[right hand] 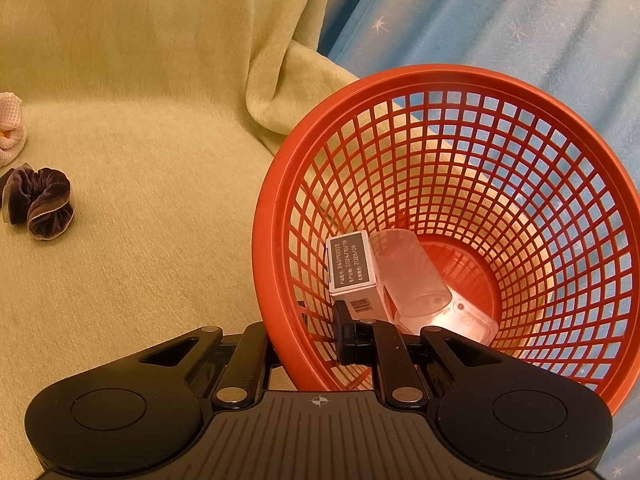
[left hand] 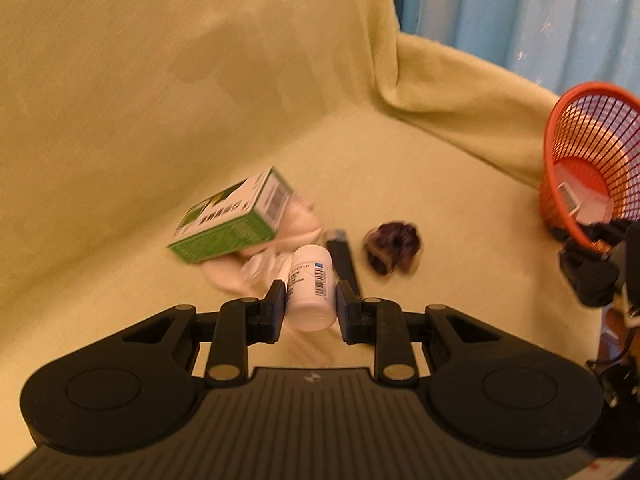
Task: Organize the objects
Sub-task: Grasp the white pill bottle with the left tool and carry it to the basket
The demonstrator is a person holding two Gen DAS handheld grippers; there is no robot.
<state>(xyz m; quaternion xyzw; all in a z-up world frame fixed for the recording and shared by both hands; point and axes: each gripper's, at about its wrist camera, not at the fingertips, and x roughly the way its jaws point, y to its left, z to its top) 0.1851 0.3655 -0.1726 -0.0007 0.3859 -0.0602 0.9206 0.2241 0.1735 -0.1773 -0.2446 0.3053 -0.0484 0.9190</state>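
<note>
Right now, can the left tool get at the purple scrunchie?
Probably not yet: the left tool is shut on the white bottle. The purple scrunchie lies uncovered just beyond; the way is otherwise free.

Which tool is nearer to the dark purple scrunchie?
Left. The left tool, shut on the white bottle, is just short of the scrunchie. The right tool grips the orange basket's rim, well off to the scrunchie's side.

bottle (left hand: 311, 288): white, barcode label | box (left hand: 232, 220): green-white | scrunchie (right hand: 40, 202): dark purple, pale trim | basket (right hand: 276, 216): orange-red grid mesh | cloth (right hand: 140, 240): yellow-green | curtain (right hand: 500, 20): blue, white stars | grippers (left hand: 311, 304): black
</note>
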